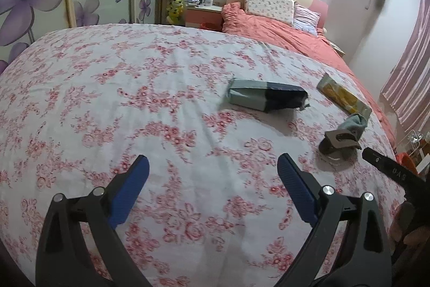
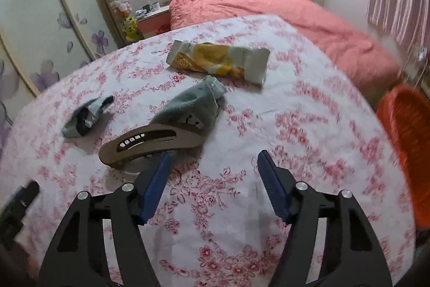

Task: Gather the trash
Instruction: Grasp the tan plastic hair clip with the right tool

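Over the flowered bed sheet [image 2: 309,109], and in the right wrist view, far left, sits a dark-and-grey crumpled wrapper [image 2: 86,116]. Next along, lower centre-left, a beige hair claw clip [image 2: 145,143] lies touching a grey sock [image 2: 193,109]. Upper centre, just beyond the sock, is the yellow-and-white snack wrapper [image 2: 217,62], and that looks like the trash to go for. At the right edge, an orange basket [image 2: 405,131], likely the bin.

The risk here is clear: the right gripper [image 2: 212,166] has one blue finger tip right by the clip, so a straight push forward could nudge the clip or snag the sock instead of the wrapper. That thin foil may also slide on the cloth under a shallow close.

Pose now: the right gripper tilts down toward the bed, fingers moderately apart, nothing between them. In the left wrist view the left gripper [image 1: 212,166] hangs at the bottom of the frame, also angled down, fingers spread wide and empty over bare sheet, well short of the dark wrapper.
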The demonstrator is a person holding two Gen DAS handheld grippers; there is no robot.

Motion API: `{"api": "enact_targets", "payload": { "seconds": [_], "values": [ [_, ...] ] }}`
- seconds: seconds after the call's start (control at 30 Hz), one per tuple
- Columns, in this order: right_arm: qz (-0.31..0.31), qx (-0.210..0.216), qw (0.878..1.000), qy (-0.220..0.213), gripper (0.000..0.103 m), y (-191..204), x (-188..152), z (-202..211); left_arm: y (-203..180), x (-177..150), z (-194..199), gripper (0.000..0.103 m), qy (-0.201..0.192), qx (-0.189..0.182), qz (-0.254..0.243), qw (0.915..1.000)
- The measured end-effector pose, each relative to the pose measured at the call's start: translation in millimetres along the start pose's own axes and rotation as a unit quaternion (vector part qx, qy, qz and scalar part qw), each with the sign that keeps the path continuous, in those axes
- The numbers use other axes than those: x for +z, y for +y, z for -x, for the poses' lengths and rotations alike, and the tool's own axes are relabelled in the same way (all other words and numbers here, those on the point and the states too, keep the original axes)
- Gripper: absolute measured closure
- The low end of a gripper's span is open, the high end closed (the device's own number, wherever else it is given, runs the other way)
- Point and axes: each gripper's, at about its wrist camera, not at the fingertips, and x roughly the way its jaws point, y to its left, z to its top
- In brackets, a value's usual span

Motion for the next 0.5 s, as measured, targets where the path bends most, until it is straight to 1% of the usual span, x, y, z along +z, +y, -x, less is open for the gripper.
{"api": "enact_targets", "payload": {
  "seconds": [0.1,0.2,0.23,0.27,0.33,0.37,0.43,0.5],
  "values": [
    [0.001,0.020,1.000,-0.024,0.036,13.0,2.4,5.0,-2.8,-1.5,1.4,0.009,0.000,-0.002,-0.001,1.0000],
    [0.025,0.019,0.999,-0.036,0.036,44.5,8.8,1.8,-2.9,-2.1,2.2,0.009,0.001,0.001,0.000,1.0000],
    [0.032,0.010,0.999,-0.039,0.034,55.6,10.9,-1.5,-2.1,-2.3,3.6,0.009,0.002,0.002,0.003,1.0000],
    [0.038,-0.001,0.998,-0.042,0.026,64.5,12.6,-4.4,-0.7,-2.5,5.1,0.009,0.001,0.003,0.004,1.0000],
    [0.059,-0.041,0.996,-0.049,0.021,85.2,14.1,-13.7,3.7,-2.4,8.0,0.009,-0.001,0.006,0.008,1.0000],
    [0.074,-0.066,0.994,-0.050,0.020,96.4,14.4,-21.1,6.0,-2.7,9.1,0.009,-0.001,0.007,0.009,0.9999],
    [0.088,-0.101,0.990,-0.042,0.019,105.4,16.1,-34.7,10.6,-3.0,11.2,0.009,-0.002,0.011,0.013,0.9999],
    [0.091,-0.126,0.988,-0.027,0.019,106.3,15.9,-45.6,14.4,-3.4,11.8,0.009,0.000,0.013,0.016,0.9998]
  ]
}}
